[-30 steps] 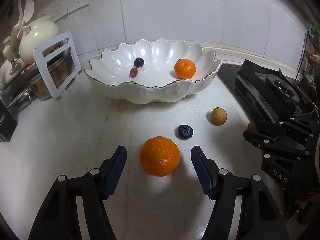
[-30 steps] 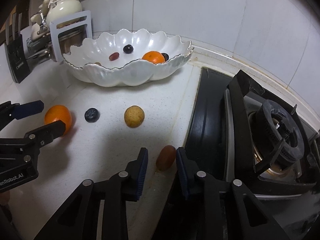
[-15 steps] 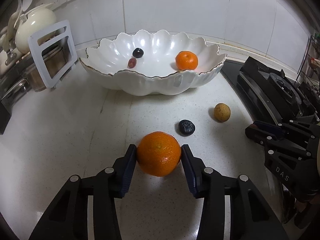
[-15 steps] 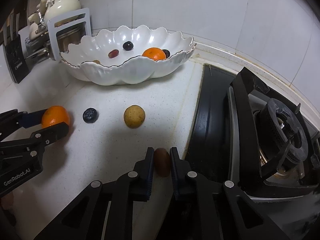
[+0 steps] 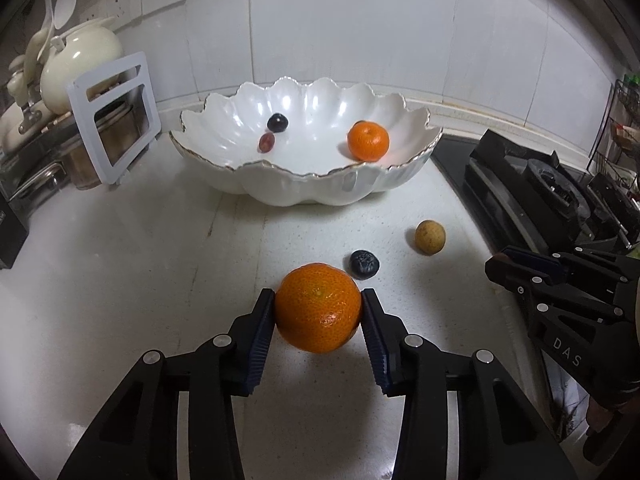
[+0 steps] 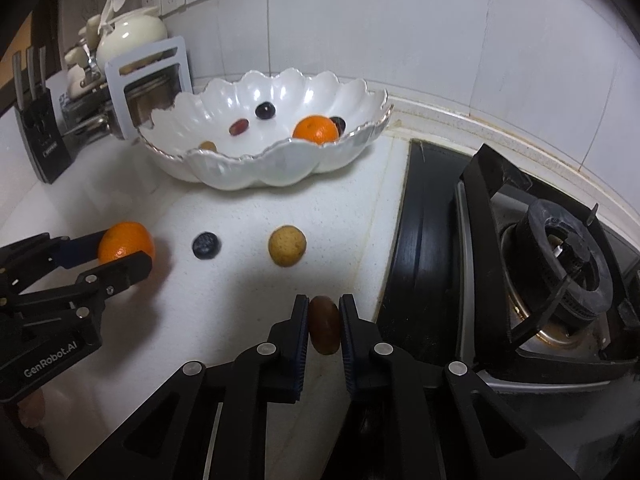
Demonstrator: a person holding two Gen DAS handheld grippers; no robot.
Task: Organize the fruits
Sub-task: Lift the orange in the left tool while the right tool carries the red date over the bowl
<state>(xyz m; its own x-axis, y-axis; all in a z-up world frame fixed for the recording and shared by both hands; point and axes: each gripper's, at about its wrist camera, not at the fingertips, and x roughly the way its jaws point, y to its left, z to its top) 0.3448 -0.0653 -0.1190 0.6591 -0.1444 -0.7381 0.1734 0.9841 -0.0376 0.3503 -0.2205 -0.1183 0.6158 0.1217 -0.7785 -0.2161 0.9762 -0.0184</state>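
Observation:
My left gripper (image 5: pixel 319 312) is shut on a large orange (image 5: pixel 318 307), its pads pressing both sides, just above the white counter. In the right wrist view that same orange (image 6: pixel 125 243) shows at the left between the left gripper's fingers (image 6: pixel 120 270). My right gripper (image 6: pixel 324 320) is shut on a small brown oval fruit (image 6: pixel 324 325) beside the stove's edge. A dark blueberry (image 5: pixel 363 264) and a tan round fruit (image 5: pixel 430 237) lie loose on the counter. The scalloped white bowl (image 5: pixel 280 188) behind them holds a small orange (image 5: pixel 368 141), a dark grape (image 5: pixel 277 122) and a reddish grape (image 5: pixel 266 142).
A black gas stove (image 6: pixel 552 256) fills the right side. At the back left stand a white frame stand (image 5: pixel 114 120), a cream teapot (image 5: pixel 76 64), metal pots and a knife block (image 6: pixel 40 136). Tiled wall with sockets runs behind the bowl.
Both grippers went from open around their fruit to shut on it: the left on the large orange, the right on the brown oval fruit. Both views now sit slightly higher.

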